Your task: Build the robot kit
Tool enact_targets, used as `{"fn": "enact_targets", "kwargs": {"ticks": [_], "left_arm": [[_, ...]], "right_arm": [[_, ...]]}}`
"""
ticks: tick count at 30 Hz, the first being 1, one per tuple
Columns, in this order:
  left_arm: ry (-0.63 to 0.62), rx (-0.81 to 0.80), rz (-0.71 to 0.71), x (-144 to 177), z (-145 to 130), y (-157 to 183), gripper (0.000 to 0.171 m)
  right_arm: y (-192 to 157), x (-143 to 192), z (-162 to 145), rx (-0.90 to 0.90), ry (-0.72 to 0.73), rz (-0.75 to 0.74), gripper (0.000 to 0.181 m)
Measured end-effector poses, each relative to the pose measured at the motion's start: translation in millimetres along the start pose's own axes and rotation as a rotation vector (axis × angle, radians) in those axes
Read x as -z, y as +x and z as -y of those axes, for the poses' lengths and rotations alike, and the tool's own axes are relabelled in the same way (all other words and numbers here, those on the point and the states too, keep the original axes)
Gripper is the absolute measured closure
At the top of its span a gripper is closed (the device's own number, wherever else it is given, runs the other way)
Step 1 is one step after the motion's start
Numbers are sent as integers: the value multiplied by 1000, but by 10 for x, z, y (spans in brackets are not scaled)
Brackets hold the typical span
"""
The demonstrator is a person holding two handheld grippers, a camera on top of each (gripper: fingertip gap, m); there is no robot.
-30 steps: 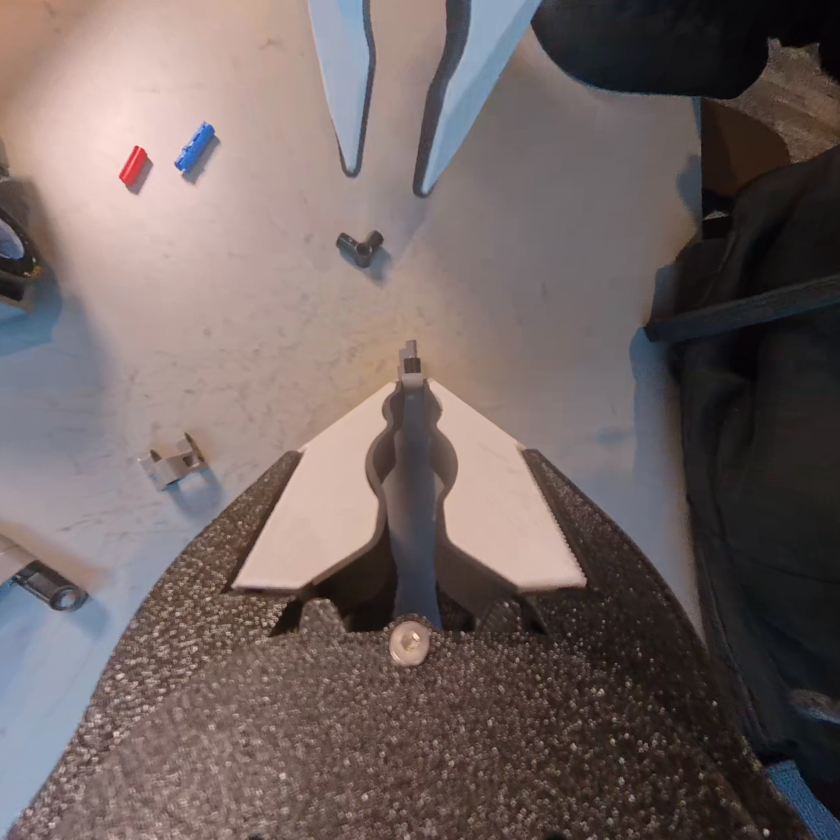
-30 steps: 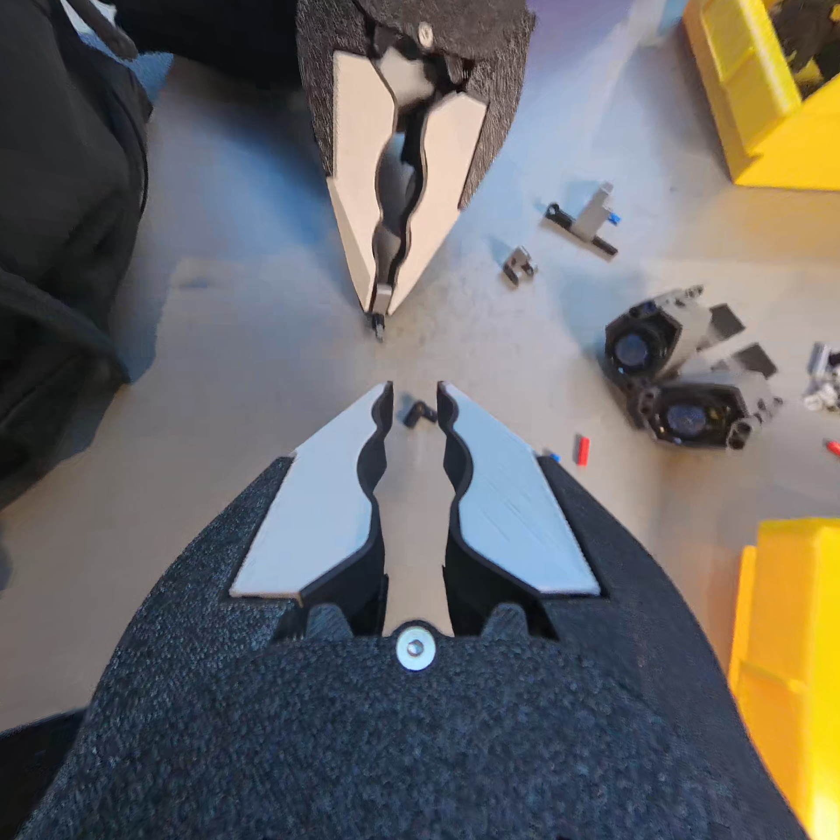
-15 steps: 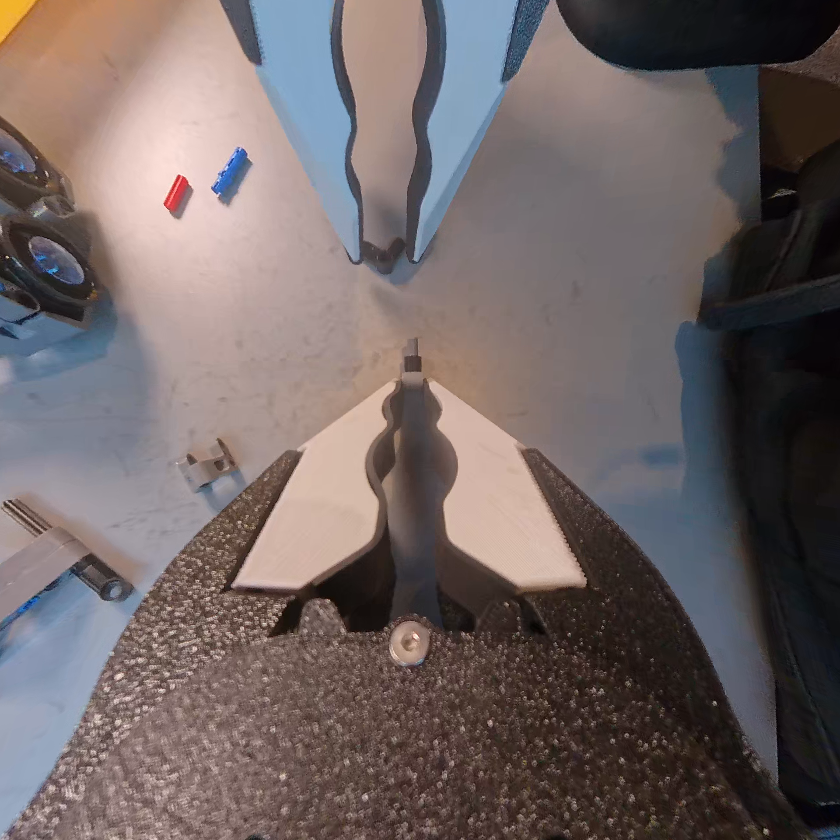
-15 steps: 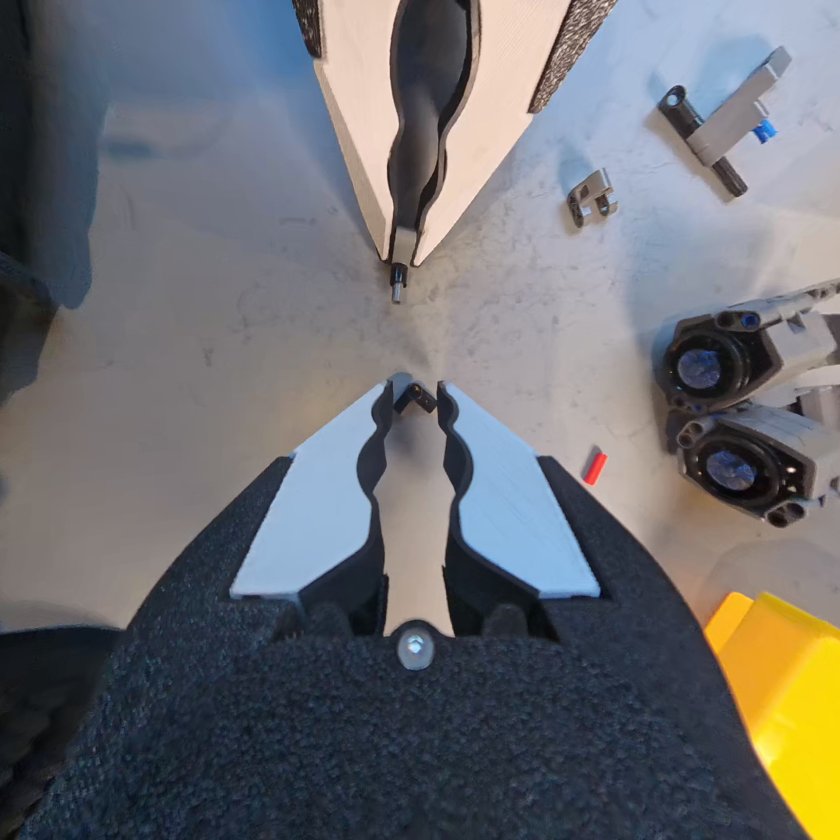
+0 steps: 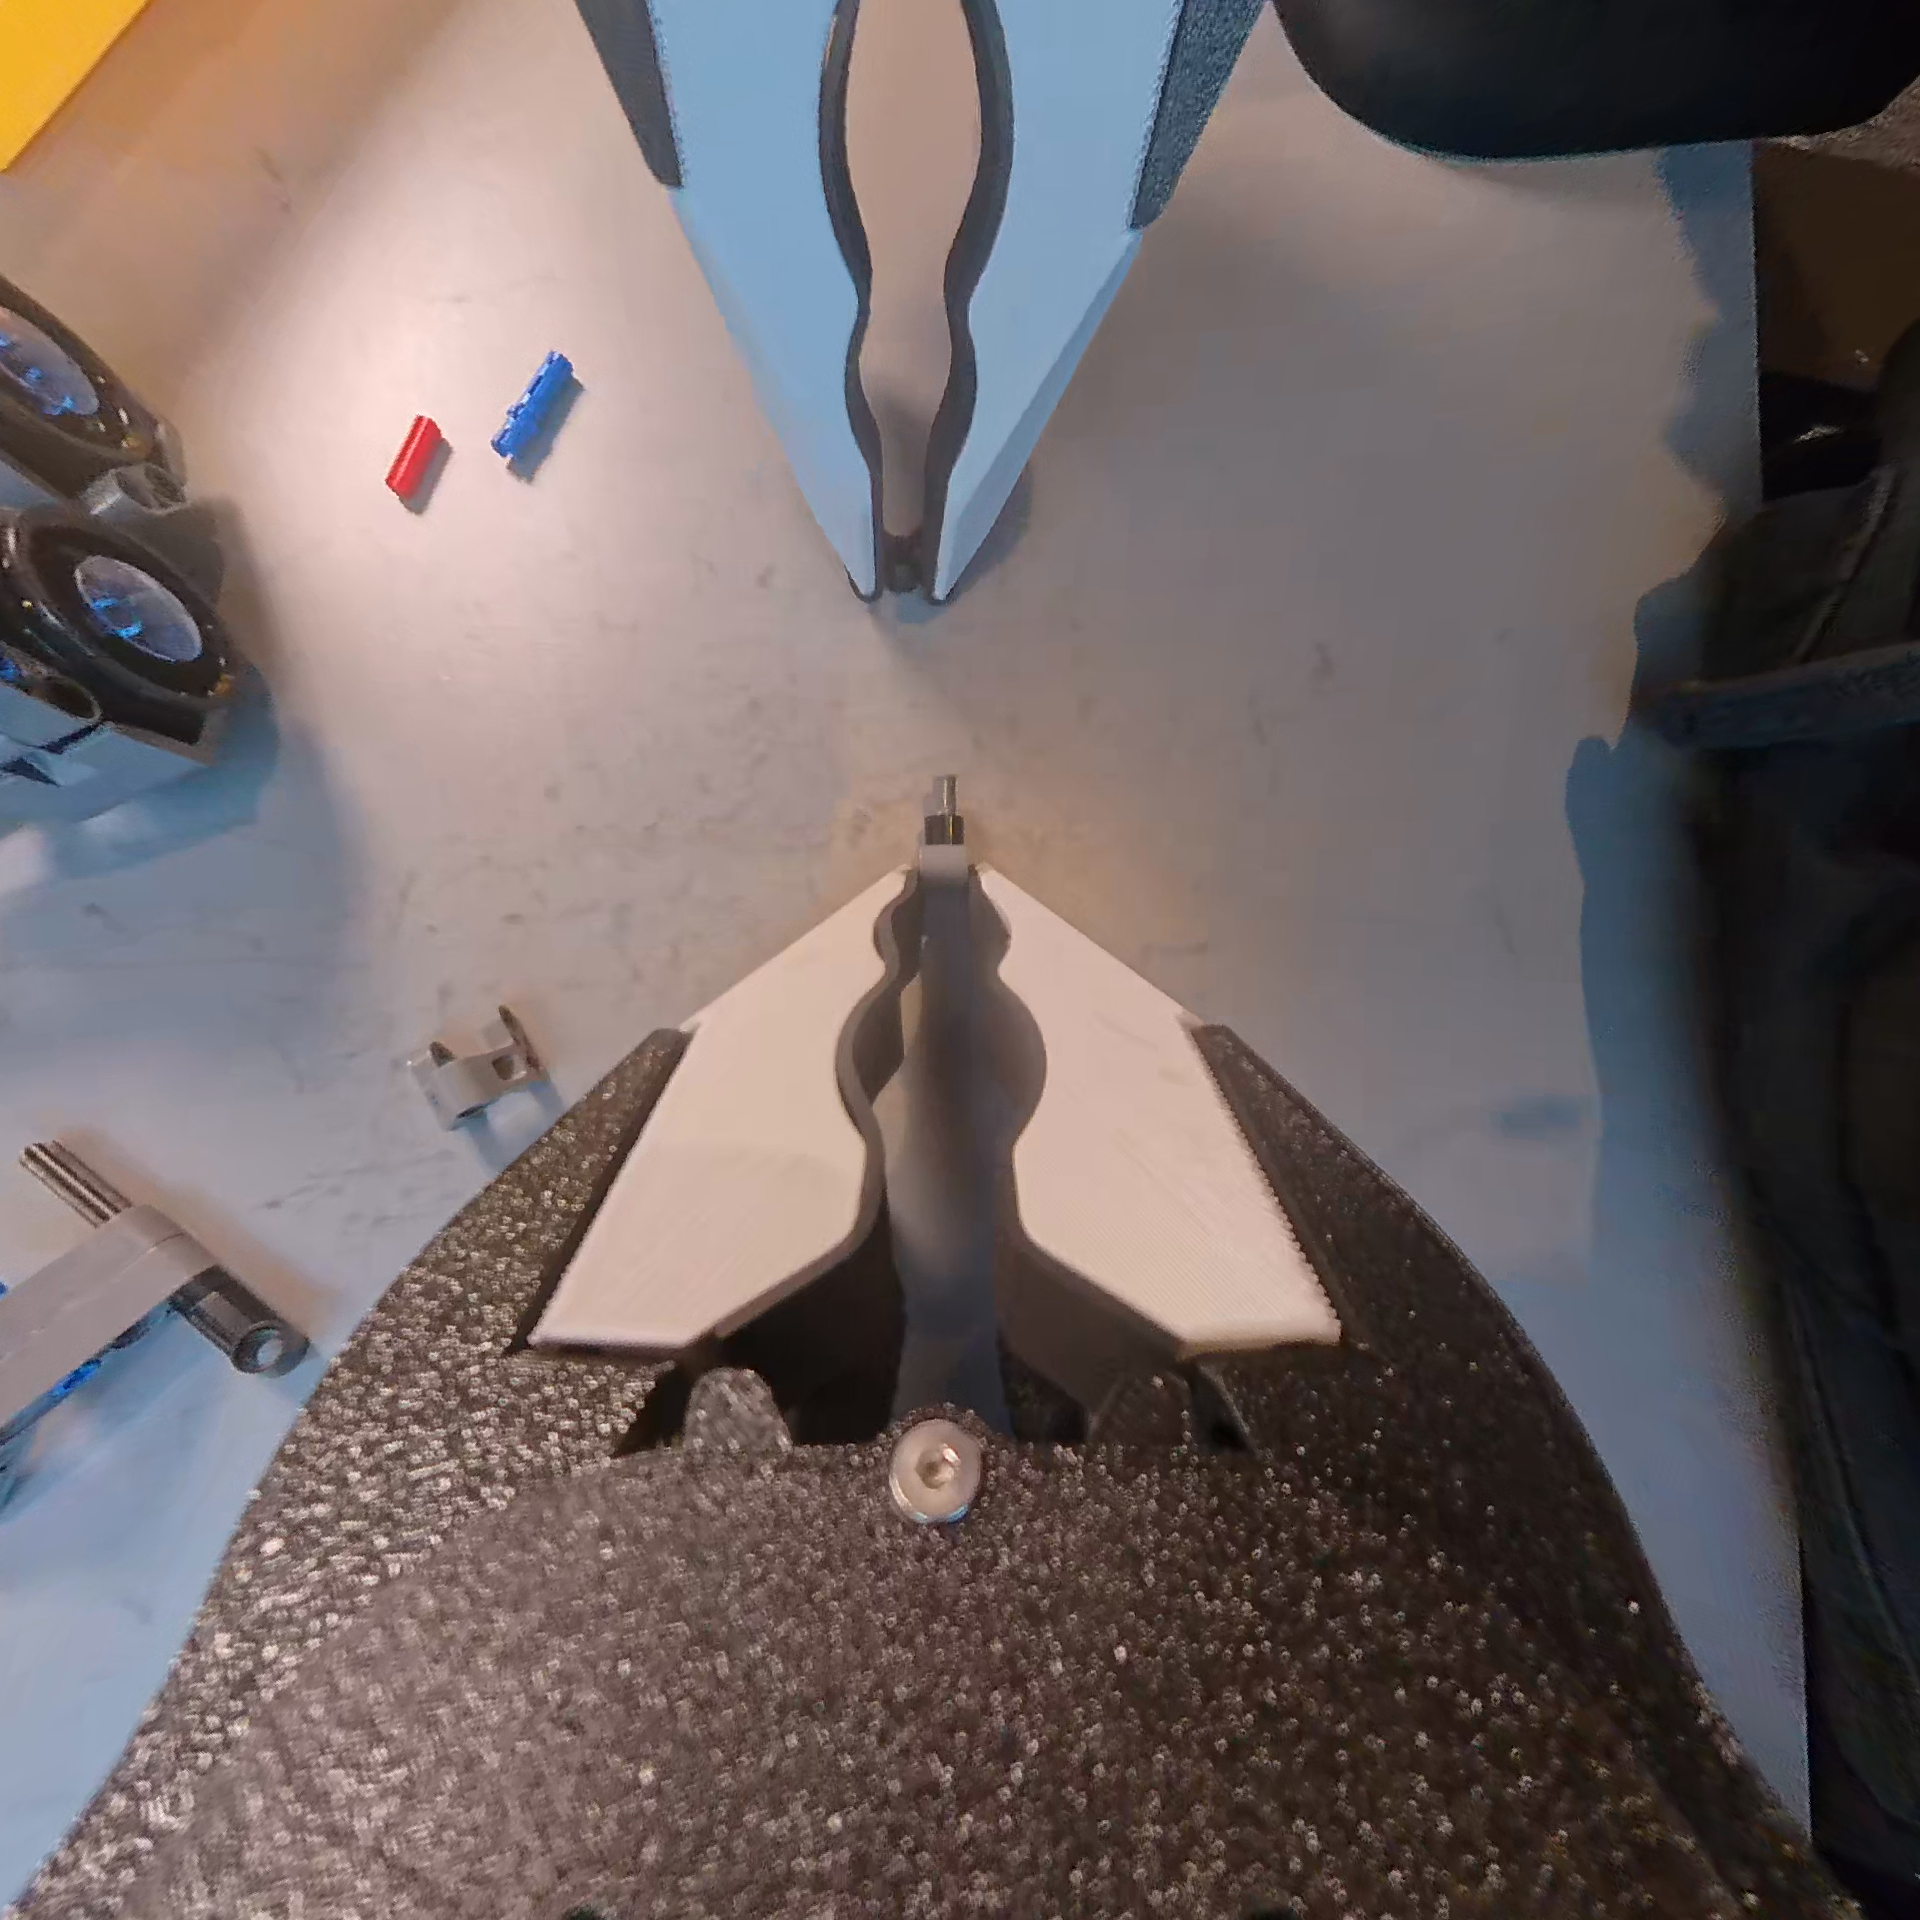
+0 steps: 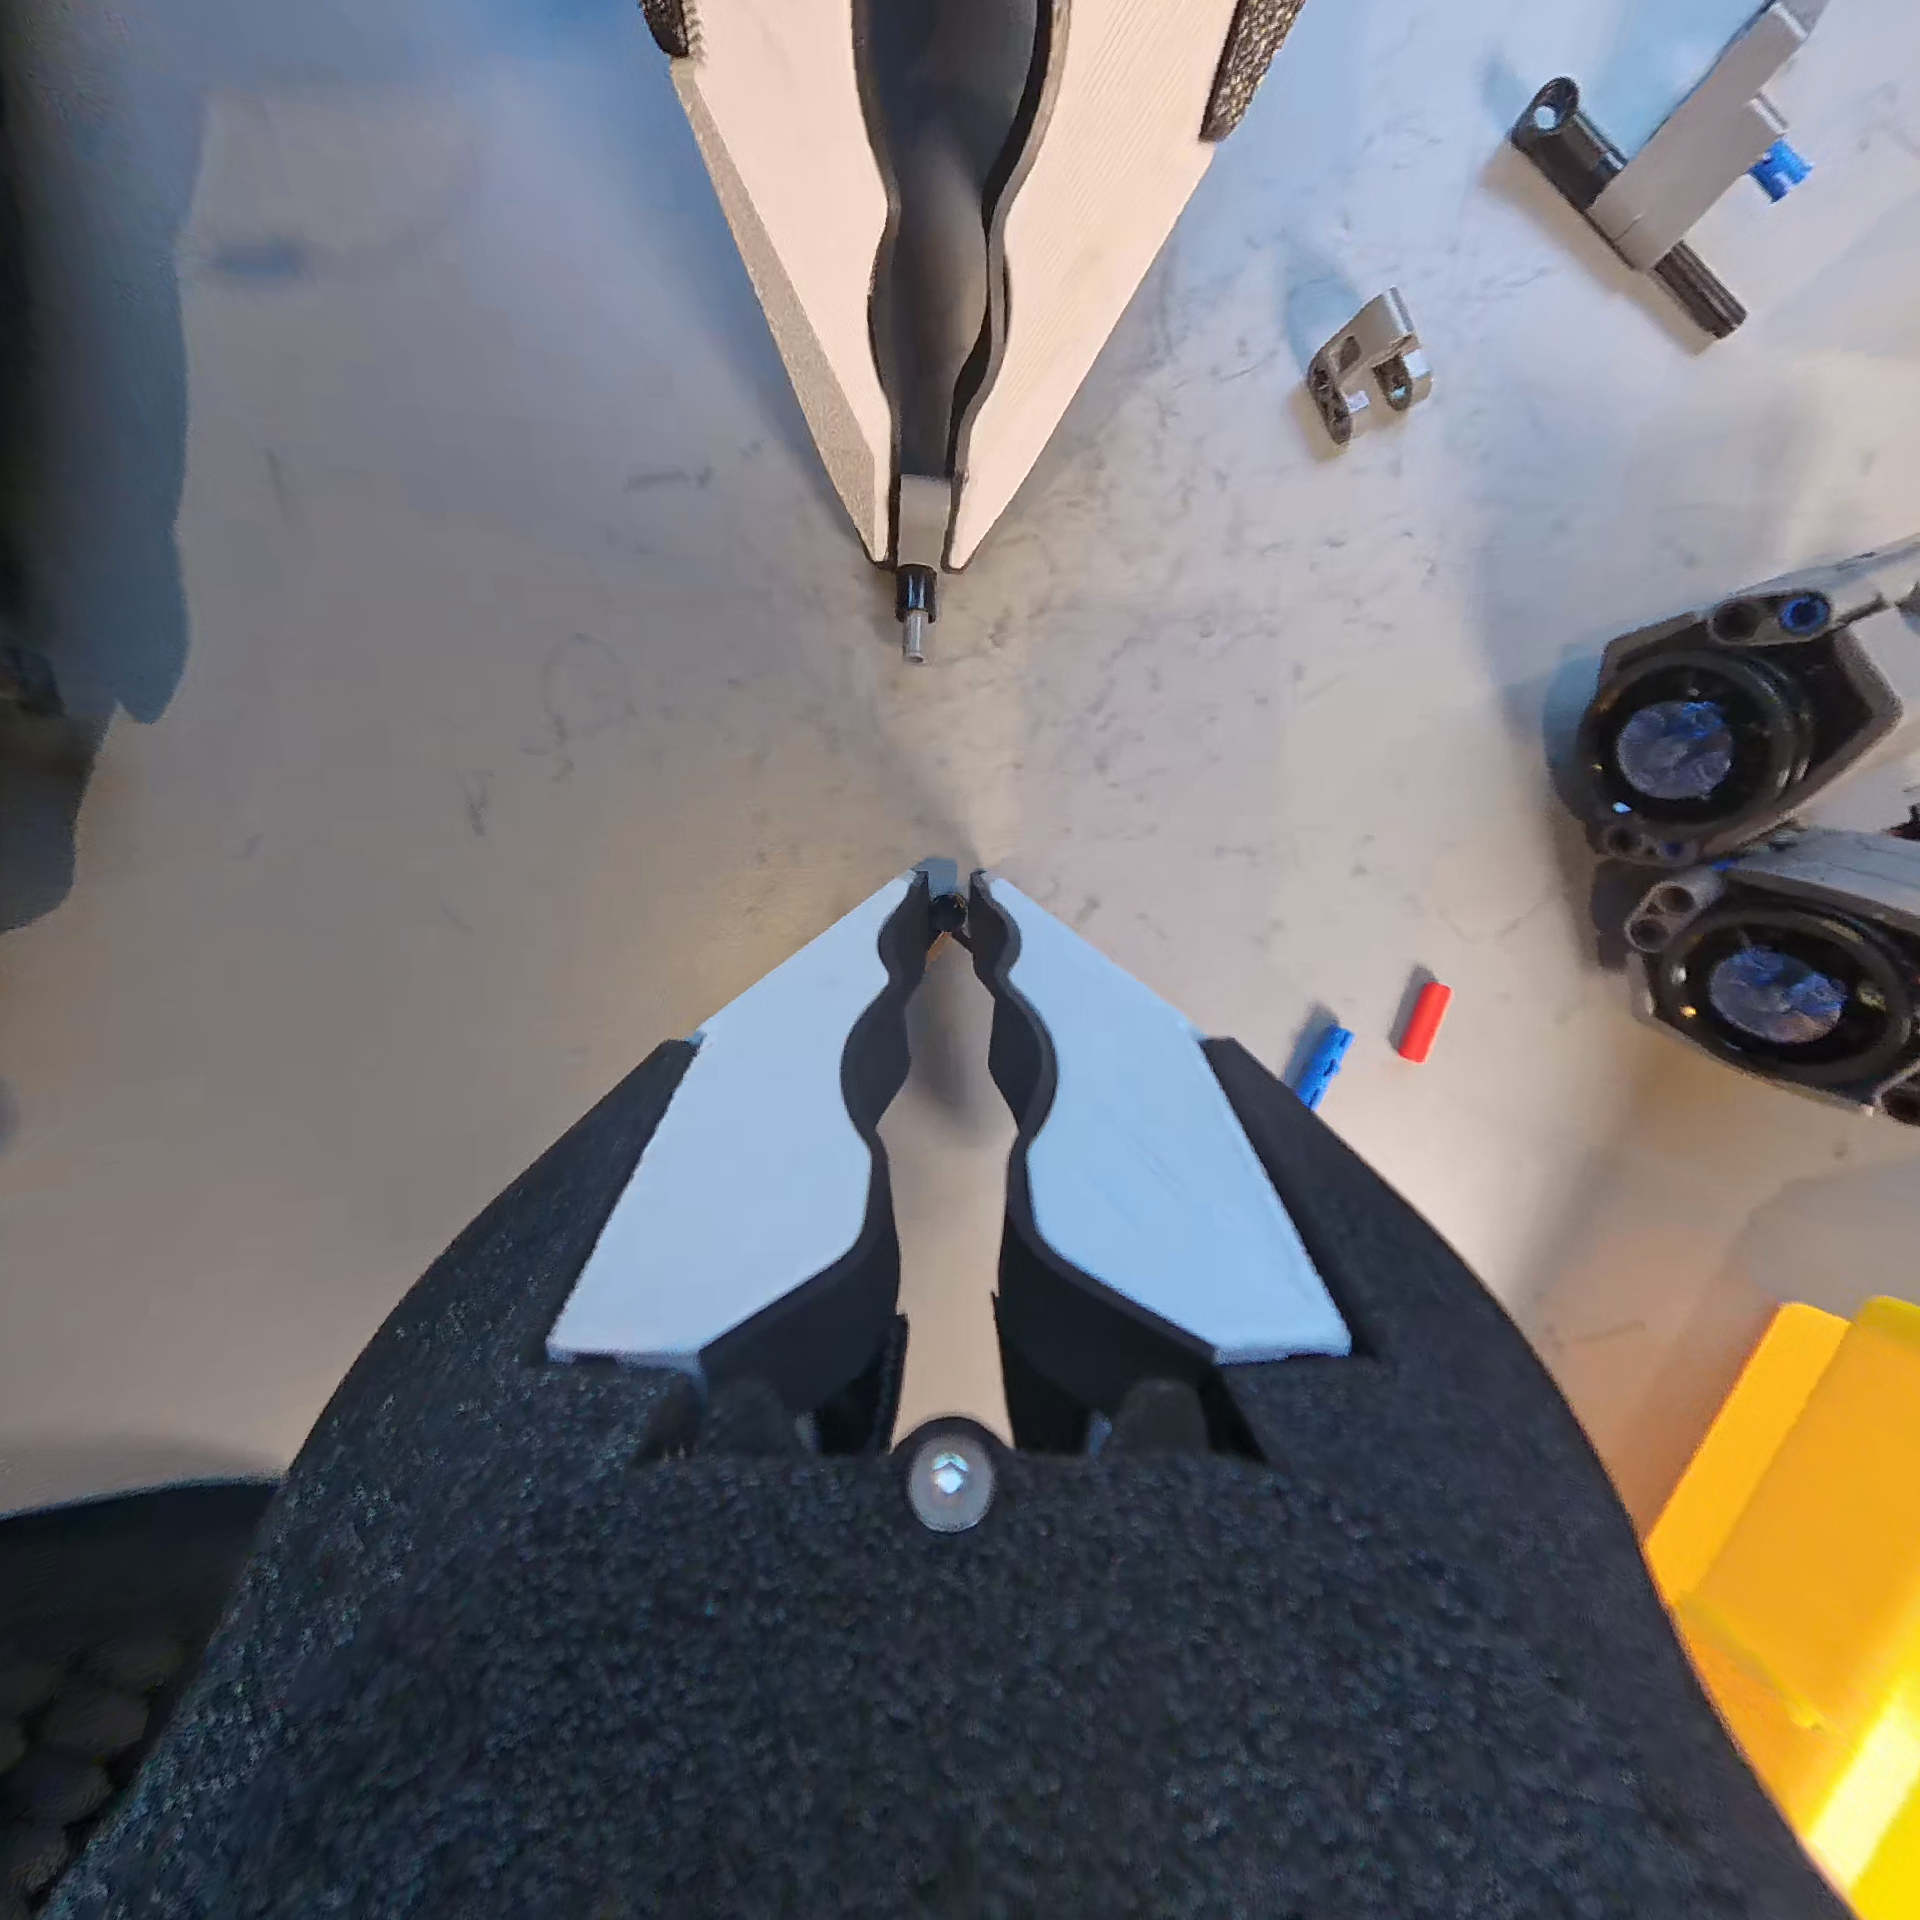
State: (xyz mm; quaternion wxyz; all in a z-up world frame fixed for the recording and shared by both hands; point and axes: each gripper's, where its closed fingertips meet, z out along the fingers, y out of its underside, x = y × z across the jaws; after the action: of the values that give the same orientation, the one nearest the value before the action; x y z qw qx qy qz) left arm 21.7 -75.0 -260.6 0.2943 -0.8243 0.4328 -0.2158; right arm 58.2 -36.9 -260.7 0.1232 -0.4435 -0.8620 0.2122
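Left wrist view: no legible writing. L→R: lens modules [image 5: 114, 613], red pin [image 5: 414, 455], blue pin [image 5: 534, 414], grey bracket [image 5: 476, 1062]. Left tongs [image 5: 943, 857] clenched on grey beam [image 5: 943, 1091], axle tip protruding. Right tongs [image 6: 948, 896], 0.5 s ago spread round black connector [image 6: 945, 912], now pinch it. Pale marbled worktop [image 6: 520, 727]; yellow bin [image 6: 1808, 1538] right.

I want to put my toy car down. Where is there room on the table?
The pale tabletop is bare between the two grippers' tips and out to the dark fabric beside them. The other side is crowded: small red peg, blue pin, grey clip piece, grey beam on a black axle, two black-and-grey motors, yellow bin.
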Motion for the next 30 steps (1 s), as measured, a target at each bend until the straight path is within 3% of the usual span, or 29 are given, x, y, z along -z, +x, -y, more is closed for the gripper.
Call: {"fn": "enact_targets", "kwargs": {"ticks": [4,7,13,16,20,25,30], "left_arm": [[0,-1,1,0,0,1,164],[-1,-1,0,-1,0,3,164],[4,-1,-9,2,-1,3,164],[8,-6,-17,5,-3,8,165],[19,-8,-41,17,-8,21,164],[22,-8,-51,23,-11,31,164],[17,-16,-51,22,-16,41,165]], "right_arm": [[-18,105,43,-14,28,17,159],[-36,199,50,63,0,48,157],[7,185,-76,495,-248,78,157],[1,133,-46,711,-290,103,157],[-46,69,-94,868,-332,172,157],[-74,68,-142,817,-317,214,165],[-56,83,-169,546,-242,185,165]]}}
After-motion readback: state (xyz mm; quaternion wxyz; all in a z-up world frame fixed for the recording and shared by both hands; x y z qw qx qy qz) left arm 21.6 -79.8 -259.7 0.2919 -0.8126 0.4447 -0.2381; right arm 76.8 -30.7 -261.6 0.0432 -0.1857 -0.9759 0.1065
